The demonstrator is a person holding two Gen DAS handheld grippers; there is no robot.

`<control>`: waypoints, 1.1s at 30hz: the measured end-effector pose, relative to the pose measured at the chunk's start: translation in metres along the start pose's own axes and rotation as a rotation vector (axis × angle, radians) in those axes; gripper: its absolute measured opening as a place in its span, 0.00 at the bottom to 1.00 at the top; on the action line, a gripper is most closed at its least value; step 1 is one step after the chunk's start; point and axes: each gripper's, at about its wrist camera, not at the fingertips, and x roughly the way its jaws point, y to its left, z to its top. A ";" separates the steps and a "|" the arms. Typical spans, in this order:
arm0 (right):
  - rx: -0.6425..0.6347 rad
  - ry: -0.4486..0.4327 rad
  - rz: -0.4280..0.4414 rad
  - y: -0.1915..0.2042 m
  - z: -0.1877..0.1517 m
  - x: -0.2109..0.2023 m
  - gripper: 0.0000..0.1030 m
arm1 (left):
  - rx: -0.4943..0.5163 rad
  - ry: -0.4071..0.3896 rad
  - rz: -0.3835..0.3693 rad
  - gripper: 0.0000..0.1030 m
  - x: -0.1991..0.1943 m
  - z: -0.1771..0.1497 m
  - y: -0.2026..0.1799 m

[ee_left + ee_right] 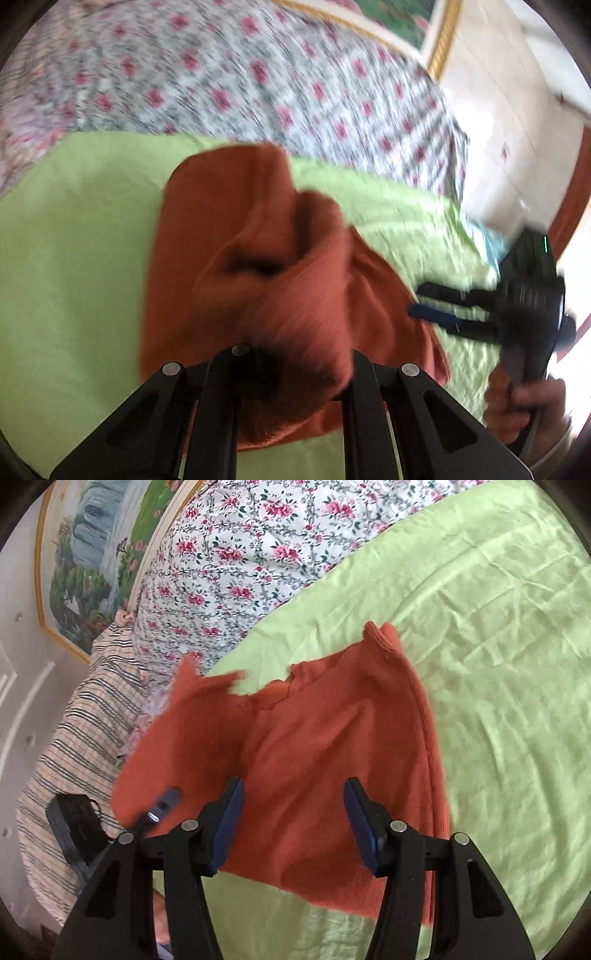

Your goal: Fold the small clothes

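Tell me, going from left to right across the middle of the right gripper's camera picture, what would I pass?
Pale panelled wall → beige fabric with dark stripes → rust-orange knitted garment → wrinkled light green sheet.

One orange garment (pixel 317 760), one green sheet (pixel 509 686), one floral quilt (pixel 236 565), one striped cloth (pixel 85 738), one framed painting (pixel 85 561) at upper left, two grippers.

Knit top (pixel 306 753) on the sheet (pixel 498 672), patterned quilt (pixel 236 554) behind it, striped cloth (pixel 81 731) to the left, framed painting (pixel 85 561) behind the quilt
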 end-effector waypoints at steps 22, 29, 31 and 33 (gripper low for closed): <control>-0.200 0.190 0.037 0.039 0.083 0.105 0.16 | 0.442 -0.019 0.199 0.11 0.019 -0.026 -0.104; -0.239 0.148 -0.114 -0.012 0.093 0.064 0.16 | 0.347 0.127 -0.018 0.11 0.064 -0.028 -0.122; -0.210 0.164 -0.148 -0.032 0.091 0.066 0.15 | 0.342 0.150 -0.036 0.12 0.071 -0.032 -0.121; -0.199 0.169 -0.171 -0.045 0.086 0.066 0.15 | 0.344 0.168 -0.058 0.17 0.075 -0.034 -0.118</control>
